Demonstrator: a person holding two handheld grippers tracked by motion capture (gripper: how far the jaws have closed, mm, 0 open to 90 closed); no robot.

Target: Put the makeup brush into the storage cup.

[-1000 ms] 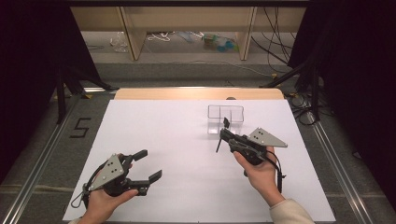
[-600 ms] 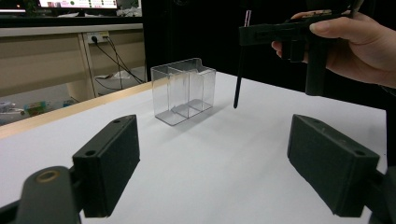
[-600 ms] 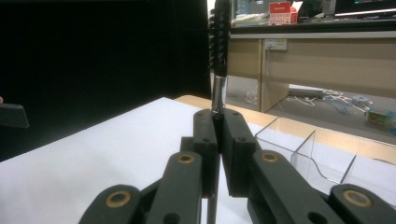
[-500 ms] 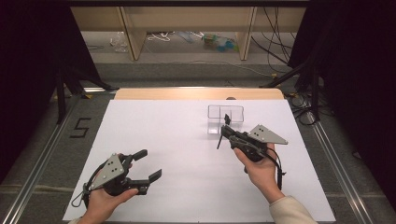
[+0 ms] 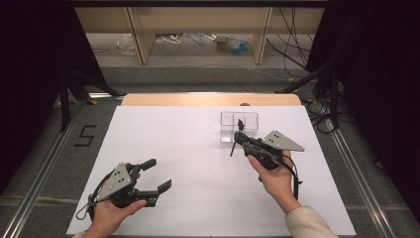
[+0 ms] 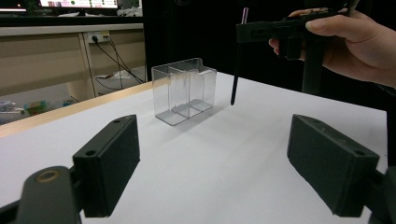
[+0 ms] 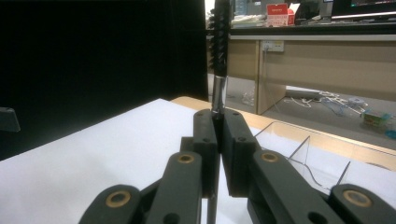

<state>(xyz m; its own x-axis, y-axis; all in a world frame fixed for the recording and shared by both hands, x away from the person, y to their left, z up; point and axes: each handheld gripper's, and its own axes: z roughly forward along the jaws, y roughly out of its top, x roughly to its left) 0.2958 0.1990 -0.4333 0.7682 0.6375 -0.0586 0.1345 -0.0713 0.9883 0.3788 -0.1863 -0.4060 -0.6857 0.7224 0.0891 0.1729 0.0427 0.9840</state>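
Right gripper [image 5: 241,141]: jaws clamped tight on thin black brush [image 5: 236,136], a mascara-wand type w/ bristle head up and metal ferrule just above the pads in right gripper view [image 7: 220,56]. Wand roughly upright, slightly tilted, plain handle end hanging below the jaws, clear of the paper. Held just in front of clear acrylic organizer [image 5: 238,127], near its front wall, not yet over any compartment.

Progress, as judged: pick-up done; drop-in not done. Organizer looks empty, all slots vacant as far as left gripper view shows [image 6: 185,91]. Left to do: lift over the rim, line up w/ a slot, lower, release.

Right hand [image 5: 275,178]: comes in from lower right of organizer, wrist raised off the white table sheet [image 5: 188,148], gripper body about level, pointing toward organizer.

Left gripper [image 5: 156,174]: jaws spread wide, nothing between them, well apart from organizer, down toward near-left side of sheet. Left hand [image 5: 111,210] low by sheet edge, gripper aimed across toward organizer; seems idle.
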